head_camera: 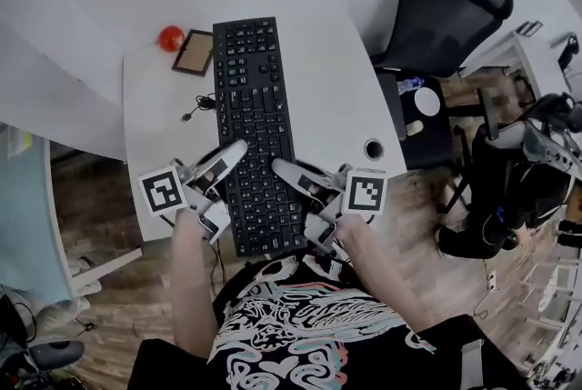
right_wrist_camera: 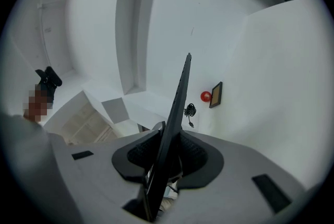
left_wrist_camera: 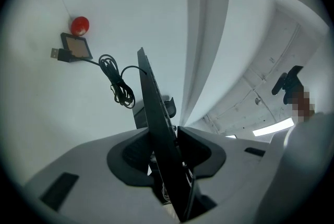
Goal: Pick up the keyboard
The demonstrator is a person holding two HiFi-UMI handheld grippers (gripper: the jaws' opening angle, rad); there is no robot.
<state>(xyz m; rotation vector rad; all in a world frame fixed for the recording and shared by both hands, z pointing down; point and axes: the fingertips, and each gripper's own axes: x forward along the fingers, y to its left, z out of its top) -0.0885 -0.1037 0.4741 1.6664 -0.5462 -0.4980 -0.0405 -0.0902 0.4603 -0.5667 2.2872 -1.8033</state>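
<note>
Clamped by left gripper (left_wrist_camera: 163, 139) and right gripper (right_wrist_camera: 169, 144) on opposite long edges, near end of keyboard (head_camera: 255, 106) only. Note long axis pointing away from both; lift evenly.

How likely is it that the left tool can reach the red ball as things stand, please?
Probably not yet: the left tool is closed on the near left edge of the keyboard, and the red ball lies at the far left corner of the table. Otherwise the way looks free.

left gripper (left_wrist_camera: 166, 152), right gripper (right_wrist_camera: 168, 157) level, fingers (left_wrist_camera: 78, 178) clamped
</note>
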